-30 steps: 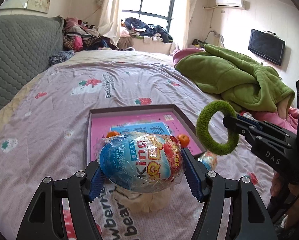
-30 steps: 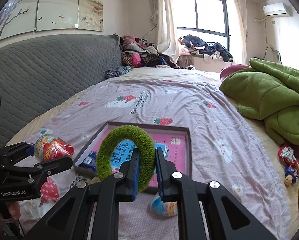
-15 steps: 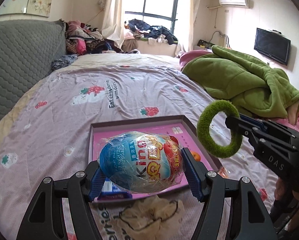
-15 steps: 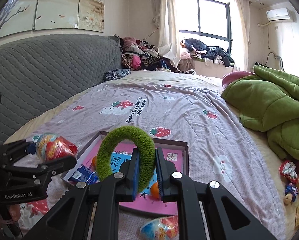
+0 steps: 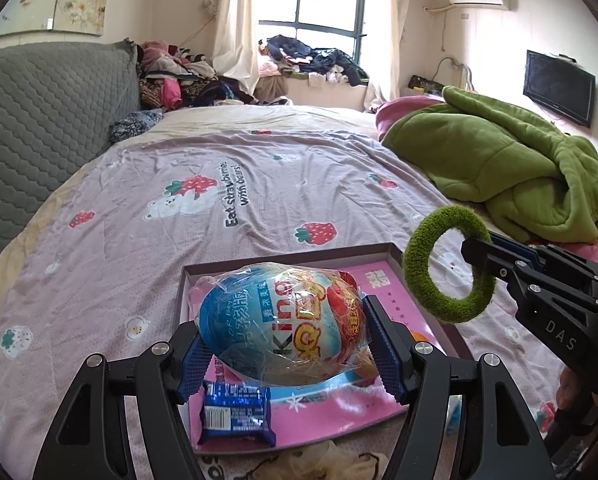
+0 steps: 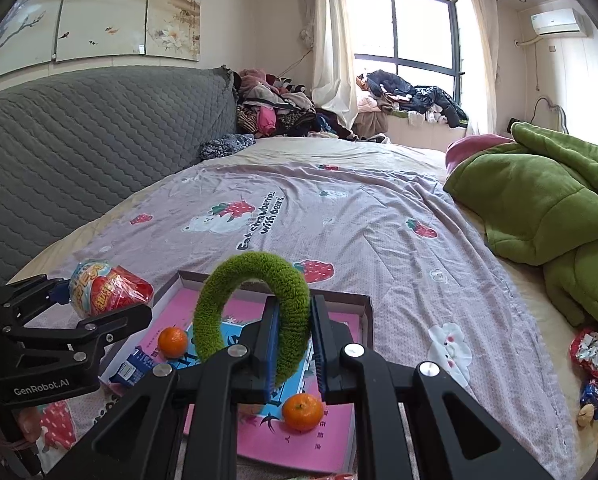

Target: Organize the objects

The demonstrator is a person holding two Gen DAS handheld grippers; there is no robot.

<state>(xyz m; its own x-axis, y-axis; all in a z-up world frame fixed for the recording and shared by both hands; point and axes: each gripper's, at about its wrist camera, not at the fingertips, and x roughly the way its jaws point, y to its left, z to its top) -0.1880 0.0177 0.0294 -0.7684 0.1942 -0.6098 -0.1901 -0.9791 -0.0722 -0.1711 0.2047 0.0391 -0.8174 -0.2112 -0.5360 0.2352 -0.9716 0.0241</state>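
On the bed, a lilac strawberry-print sheet (image 5: 227, 184) covers most of the surface, with a grey quilted headboard (image 6: 79, 140) along the left and a rumpled green blanket (image 5: 511, 168) heaped at the far right. Near the front lies a shallow box lid with a pink lining (image 6: 351, 436), open side up. In it sit a blue snack packet (image 5: 235, 408) at the near left and two small oranges (image 6: 302, 412), one near and one farther left. Above the lid, the left gripper (image 5: 283, 344) holds a big foil-wrapped toy egg (image 5: 279, 324), its jaws spread wide with both pads pressed to the egg's sides. To the right of it, the right gripper (image 6: 293, 344) has its jaws drawn narrow, pinching a fuzzy green ring (image 6: 255, 308) upright over the lid.
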